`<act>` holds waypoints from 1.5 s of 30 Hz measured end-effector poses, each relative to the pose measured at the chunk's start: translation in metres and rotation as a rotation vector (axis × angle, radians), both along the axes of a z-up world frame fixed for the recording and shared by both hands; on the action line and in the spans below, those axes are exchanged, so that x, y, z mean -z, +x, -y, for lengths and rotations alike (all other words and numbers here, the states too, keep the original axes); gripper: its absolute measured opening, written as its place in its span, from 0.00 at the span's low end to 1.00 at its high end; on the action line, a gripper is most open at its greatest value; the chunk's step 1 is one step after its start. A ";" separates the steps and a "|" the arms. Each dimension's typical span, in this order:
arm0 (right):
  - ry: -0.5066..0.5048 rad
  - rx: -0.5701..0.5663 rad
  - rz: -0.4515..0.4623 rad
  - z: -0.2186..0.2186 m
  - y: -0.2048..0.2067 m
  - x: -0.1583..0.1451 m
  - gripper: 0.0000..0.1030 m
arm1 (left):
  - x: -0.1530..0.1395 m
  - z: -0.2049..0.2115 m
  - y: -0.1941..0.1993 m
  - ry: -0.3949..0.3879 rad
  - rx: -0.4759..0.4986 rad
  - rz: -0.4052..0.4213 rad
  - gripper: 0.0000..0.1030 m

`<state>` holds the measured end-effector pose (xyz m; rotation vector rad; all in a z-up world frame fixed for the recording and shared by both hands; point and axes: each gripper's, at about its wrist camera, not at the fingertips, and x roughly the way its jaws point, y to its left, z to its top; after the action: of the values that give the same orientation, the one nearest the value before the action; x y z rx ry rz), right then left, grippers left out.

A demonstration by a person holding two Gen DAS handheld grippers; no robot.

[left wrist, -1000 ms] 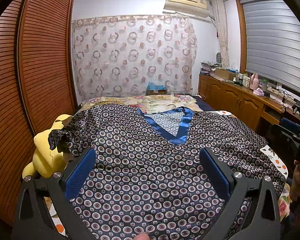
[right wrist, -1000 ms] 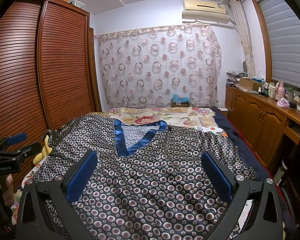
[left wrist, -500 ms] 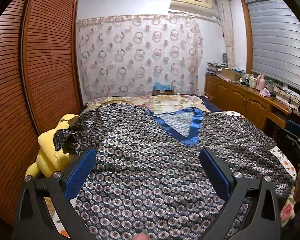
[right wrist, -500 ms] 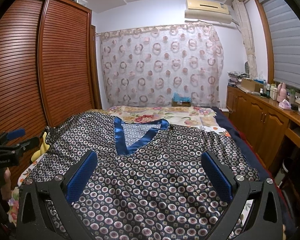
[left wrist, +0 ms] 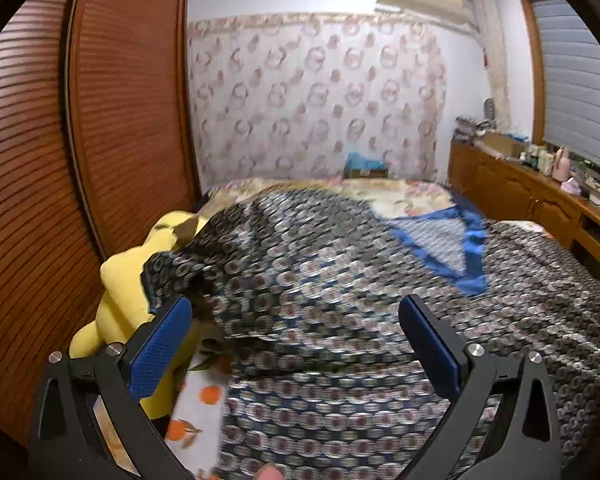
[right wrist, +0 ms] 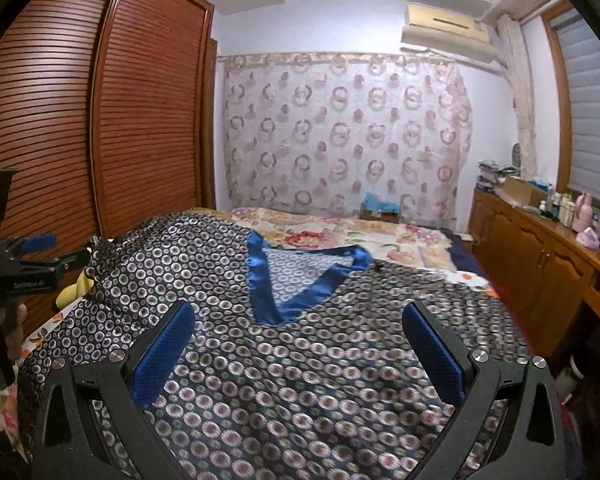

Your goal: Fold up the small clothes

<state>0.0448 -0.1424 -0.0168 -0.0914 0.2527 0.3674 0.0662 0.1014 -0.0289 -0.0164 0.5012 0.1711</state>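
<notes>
A dark navy satin top printed with small circles, with a blue V-neck trim, lies spread flat on the bed. It also shows in the right wrist view, with the trim at centre. My left gripper is open and empty above the top's left side, near its crumpled sleeve. My right gripper is open and empty above the top's lower middle. The left gripper also appears at the left edge of the right wrist view.
A yellow plush toy lies at the bed's left edge beside the brown slatted wardrobe. A floral bedsheet covers the bed. A wooden cabinet with bottles runs along the right wall. A patterned curtain hangs behind.
My left gripper has swung left toward the sleeve and the plush toy; its view is motion-blurred. My right gripper has moved little. Both stay open.
</notes>
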 end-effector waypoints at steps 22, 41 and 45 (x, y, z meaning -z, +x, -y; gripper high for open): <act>-0.063 -0.198 -0.166 -0.078 0.096 0.015 0.98 | 0.026 -0.116 0.082 -0.147 0.153 -0.229 0.90; -0.020 -0.186 -0.165 -0.057 0.079 0.016 0.98 | -0.019 -0.080 0.088 -0.046 0.254 -0.221 0.06; 0.007 -0.168 -0.175 -0.044 0.082 0.016 0.98 | -0.041 -0.049 0.096 -0.025 0.299 -0.196 0.06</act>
<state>0.1265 -0.0987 -0.0331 -0.0742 0.4186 0.5442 0.1620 0.1506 0.0121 0.0512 0.6945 -0.1275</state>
